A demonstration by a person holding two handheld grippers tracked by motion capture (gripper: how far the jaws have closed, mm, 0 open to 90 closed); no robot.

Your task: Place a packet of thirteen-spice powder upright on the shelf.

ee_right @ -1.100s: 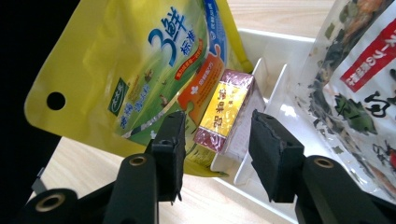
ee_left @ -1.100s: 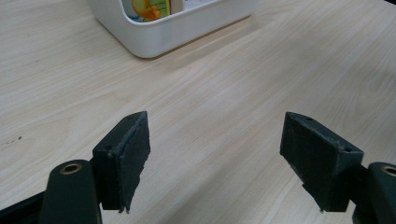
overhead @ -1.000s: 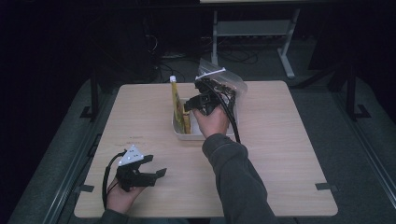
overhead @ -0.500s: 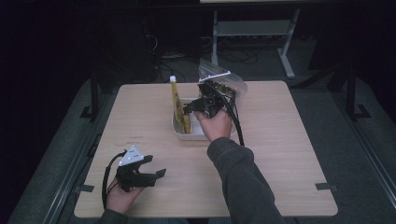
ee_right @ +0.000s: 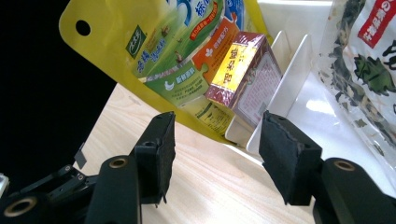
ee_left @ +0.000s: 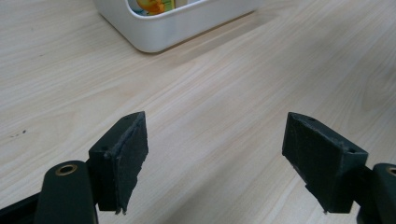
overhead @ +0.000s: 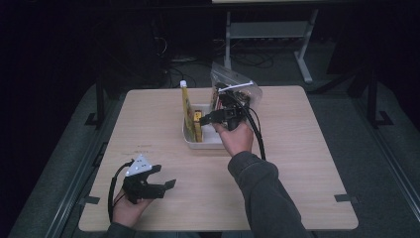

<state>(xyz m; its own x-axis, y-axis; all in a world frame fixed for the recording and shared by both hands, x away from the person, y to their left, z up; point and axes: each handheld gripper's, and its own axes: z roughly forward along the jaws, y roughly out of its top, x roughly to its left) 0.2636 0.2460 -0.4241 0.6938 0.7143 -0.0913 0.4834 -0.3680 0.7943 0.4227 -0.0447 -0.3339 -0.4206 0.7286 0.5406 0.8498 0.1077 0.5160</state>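
Note:
A white bin (overhead: 210, 141) stands mid-table. In its left part are a tall yellow pouch (overhead: 186, 106) and a small red and yellow box (overhead: 197, 124). A clear bag of dark dried greens (overhead: 236, 87) leans at its right end. My right gripper (overhead: 207, 119) hovers over the bin, open; its jaws have just been opening and nothing is between them. Its own view looks past them (ee_right: 215, 140) at the pouch (ee_right: 159, 42), the box (ee_right: 243, 74), a white divider (ee_right: 292, 74) and the bag (ee_right: 369, 65). My left gripper (overhead: 166, 178) rests open near the front left, jaws (ee_left: 217, 135) empty.
The bin's rounded corner (ee_left: 159, 32) lies ahead of the left gripper across bare wood. Black cables trail from both grippers. The table's right half (overhead: 307, 148) is bare wood. Dark floor and a metal stand lie beyond the far edge.
The right hand has drawn back slightly toward the near side from the clear bag. The left hand has stayed put.

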